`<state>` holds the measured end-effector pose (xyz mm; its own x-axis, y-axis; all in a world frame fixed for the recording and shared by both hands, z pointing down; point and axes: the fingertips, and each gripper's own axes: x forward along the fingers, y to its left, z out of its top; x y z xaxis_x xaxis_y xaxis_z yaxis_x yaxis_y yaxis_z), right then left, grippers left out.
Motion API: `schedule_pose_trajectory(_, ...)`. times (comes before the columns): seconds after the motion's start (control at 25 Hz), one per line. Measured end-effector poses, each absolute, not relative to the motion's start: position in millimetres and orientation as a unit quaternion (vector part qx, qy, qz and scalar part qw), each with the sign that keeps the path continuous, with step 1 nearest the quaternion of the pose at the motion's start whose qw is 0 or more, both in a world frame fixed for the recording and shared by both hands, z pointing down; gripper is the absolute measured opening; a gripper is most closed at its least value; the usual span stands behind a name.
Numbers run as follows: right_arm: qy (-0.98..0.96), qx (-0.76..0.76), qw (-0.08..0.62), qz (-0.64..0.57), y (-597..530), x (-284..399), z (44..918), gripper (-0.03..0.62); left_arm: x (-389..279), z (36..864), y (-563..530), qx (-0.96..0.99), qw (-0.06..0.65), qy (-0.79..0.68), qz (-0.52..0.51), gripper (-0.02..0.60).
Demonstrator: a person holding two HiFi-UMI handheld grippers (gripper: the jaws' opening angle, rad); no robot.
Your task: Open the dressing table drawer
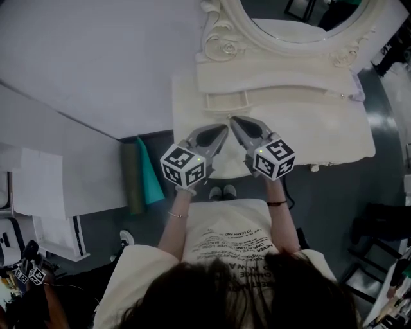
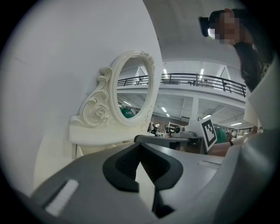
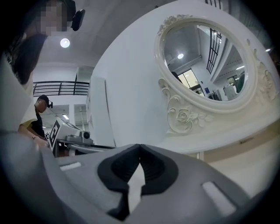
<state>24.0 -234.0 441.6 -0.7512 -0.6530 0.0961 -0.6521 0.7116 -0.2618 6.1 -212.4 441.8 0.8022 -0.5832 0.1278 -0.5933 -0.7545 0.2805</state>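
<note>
The fingers (image 2: pixel 124 164) of the left gripper (image 2: pixel 140 143) are closed, their dark ribbed pads meeting at the tips with nothing between them. The right gripper (image 3: pixel 139 146) is the same: its fingers (image 3: pixel 118 168) are pressed together and hold nothing. In the head view the left gripper (image 1: pixel 223 126) and right gripper (image 1: pixel 235 121) hang side by side over the front of the cream tabletop (image 1: pixel 321 122), tips angled toward each other.

The drawer (image 1: pixel 226 101) sits in the low shelf unit under the mirror (image 1: pixel 302 19), at the back of the tabletop and just beyond the fingertips. It looks pushed in, though the steep downward angle makes that hard to judge.

The only markings are the black-and-white square patterns on each marker cube (image 1: pixel 185 166), and they carry no letters. The person's T-shirt (image 1: pixel 225 241) has several lines of print, seen upside down and too blurred to read with confidence.

The mirror is cut off by the top edge in the head view, and the left gripper view shows it only at a slant. The right gripper view shows its carved rose frame (image 3: pixel 183 116) clearly, but the gripper body hides the tabletop below. A teal roll (image 1: pixel 149 180) stands on the floor to the left of the dressing table.
</note>
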Motion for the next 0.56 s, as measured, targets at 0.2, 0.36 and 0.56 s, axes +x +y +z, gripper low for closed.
schedule_pose_trajectory(0.2, 0.925, -0.352, 0.005, -0.141, -234.5, 26.1, 440.0, 0.003, 7.2, 441.8, -212.7, 0.937, 0.153, -0.315, 0.017, -0.002)
schedule_pose_trajectory(0.36, 0.926, -0.351, 0.003, -0.141, -233.6, 24.9, 442.5, 0.003, 7.2, 444.7, -211.9, 0.936, 0.158, -0.315, 0.019, -0.002)
schedule_pose_trajectory(0.56, 0.927, -0.348, 0.003, -0.142, -232.0, 25.2, 443.9, 0.003, 5.3, 448.4, -211.1, 0.933, 0.163, -0.319, 0.021, -0.002)
